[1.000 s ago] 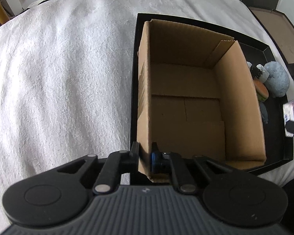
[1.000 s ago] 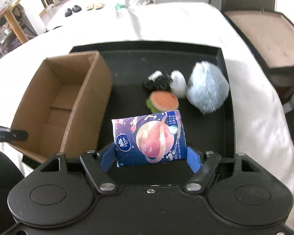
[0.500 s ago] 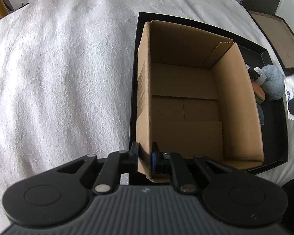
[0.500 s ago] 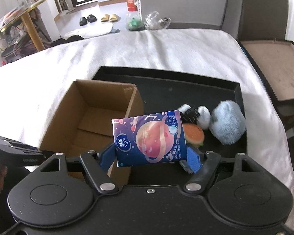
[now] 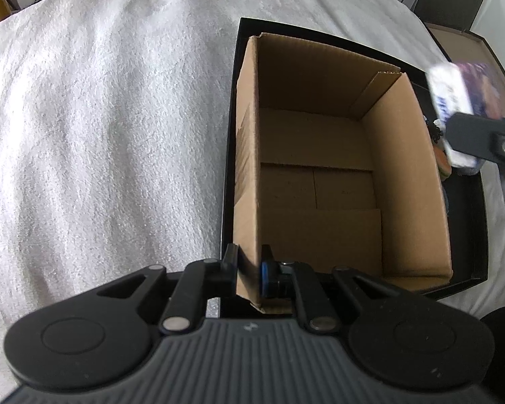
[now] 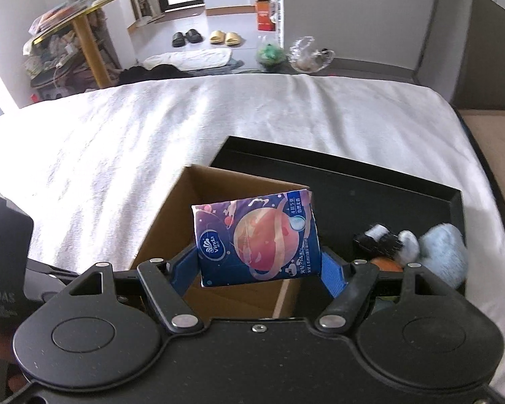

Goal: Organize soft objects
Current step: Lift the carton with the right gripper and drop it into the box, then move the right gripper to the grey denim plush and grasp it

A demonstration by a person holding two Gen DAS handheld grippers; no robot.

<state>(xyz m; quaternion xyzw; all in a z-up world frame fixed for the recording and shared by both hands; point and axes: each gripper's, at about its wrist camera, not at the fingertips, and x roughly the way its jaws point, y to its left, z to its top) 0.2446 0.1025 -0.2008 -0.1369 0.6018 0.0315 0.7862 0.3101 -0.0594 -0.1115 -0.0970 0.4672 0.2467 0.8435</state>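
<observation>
An open cardboard box [image 5: 320, 155] stands empty in a black tray [image 5: 468, 229] on a white cloth. My left gripper [image 5: 249, 266] is shut on the box's near left wall. My right gripper [image 6: 259, 262] is shut on a purple tissue pack [image 6: 257, 239] and holds it in the air above the box's [image 6: 171, 222] right side; the pack also shows at the right edge of the left wrist view [image 5: 461, 94]. A pale blue plush ball [image 6: 444, 252], a black-and-white plush [image 6: 383, 239] and an orange soft toy [image 6: 385, 264] lie in the tray [image 6: 353, 181] to the right of the box.
The white cloth [image 5: 101, 134] covers the table around the tray. A brown-topped box [image 6: 495, 148] stands off the table's right side. The left gripper's body [image 6: 6, 252] shows at the left of the right wrist view. Slippers and a shelf lie on the floor beyond.
My right gripper has risen and moved left with the tissue pack, from over the tray's toys to above the box. My left gripper has kept its hold on the box wall.
</observation>
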